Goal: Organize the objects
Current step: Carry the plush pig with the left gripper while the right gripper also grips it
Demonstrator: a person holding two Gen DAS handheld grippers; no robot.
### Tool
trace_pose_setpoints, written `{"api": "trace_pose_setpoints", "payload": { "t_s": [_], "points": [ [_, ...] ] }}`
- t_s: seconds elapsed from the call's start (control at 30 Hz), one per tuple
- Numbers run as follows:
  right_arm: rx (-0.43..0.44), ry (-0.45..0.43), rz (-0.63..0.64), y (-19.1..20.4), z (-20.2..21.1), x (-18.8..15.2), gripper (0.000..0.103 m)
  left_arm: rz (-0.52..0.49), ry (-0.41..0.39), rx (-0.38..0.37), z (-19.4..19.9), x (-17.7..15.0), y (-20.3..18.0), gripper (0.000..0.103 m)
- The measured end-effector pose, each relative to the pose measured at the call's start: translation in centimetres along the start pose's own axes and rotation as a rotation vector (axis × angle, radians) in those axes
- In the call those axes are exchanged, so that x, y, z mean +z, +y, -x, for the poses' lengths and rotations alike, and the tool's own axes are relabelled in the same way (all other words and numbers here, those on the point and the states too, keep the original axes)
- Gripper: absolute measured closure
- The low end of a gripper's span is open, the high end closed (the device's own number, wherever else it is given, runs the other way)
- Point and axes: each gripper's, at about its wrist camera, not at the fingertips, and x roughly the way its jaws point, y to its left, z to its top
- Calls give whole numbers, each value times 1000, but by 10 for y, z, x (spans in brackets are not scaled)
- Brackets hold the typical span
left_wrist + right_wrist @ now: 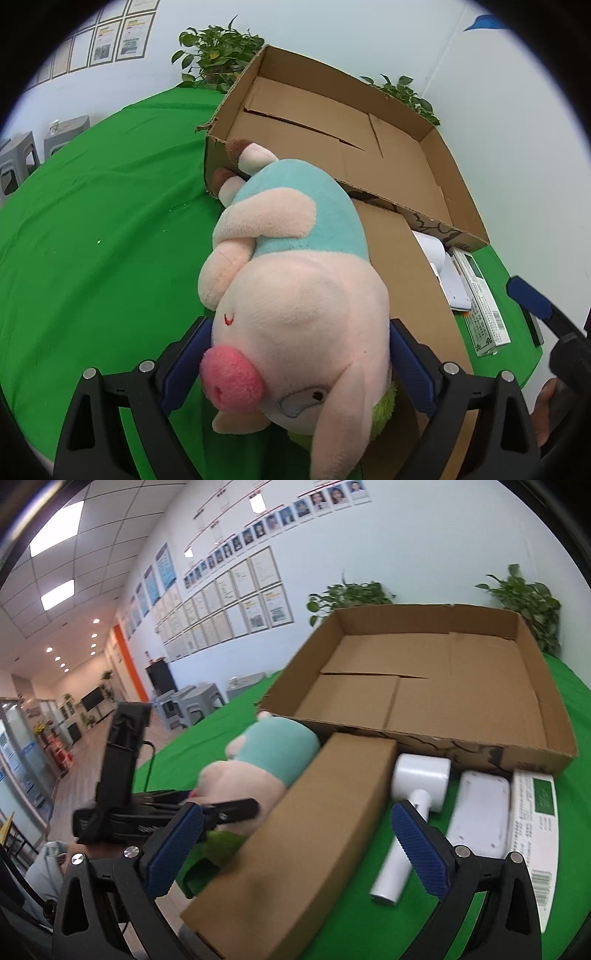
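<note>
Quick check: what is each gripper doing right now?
Left gripper: shut on the plush pig.
Right gripper: open, holding nothing.

open tray box (436, 686) interior free; long carton (314, 834) beside plush pig (295, 295)

A pink plush pig in a teal shirt (295, 295) lies left of the long closed brown cardboard box (295, 834), (both before the open shallow cardboard tray (424, 686)) on the green-clothed table (92, 221); a white hammer-shaped device (413, 797) lies right.
</note>
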Motion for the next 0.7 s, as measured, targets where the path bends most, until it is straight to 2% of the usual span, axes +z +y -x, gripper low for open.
{"api": "trace_pose_setpoints", "payload": {
  "t_s": [0.13, 0.3, 0.47, 0.6, 0.7],
  "points": [
    [27, 14, -5, 12, -8, 9, 0, -15, 0, -31, 3, -2, 4, 24],
    [77, 64, -40, 15, -26, 20, 0, -9, -8, -54, 11, -2, 11, 34],
    [114, 117, -42, 28, -52, 35, 0, -1, -45, -38, 33, -1, 25, 35],
    [138, 187, -73, 39, -84, 49, 0, -8, -41, -23, 47, -4, 40, 35],
    [201, 253, -111, 52, -113, 60, 0, 27, -21, -26, 51, -9, 55, 35]
  ]
}}
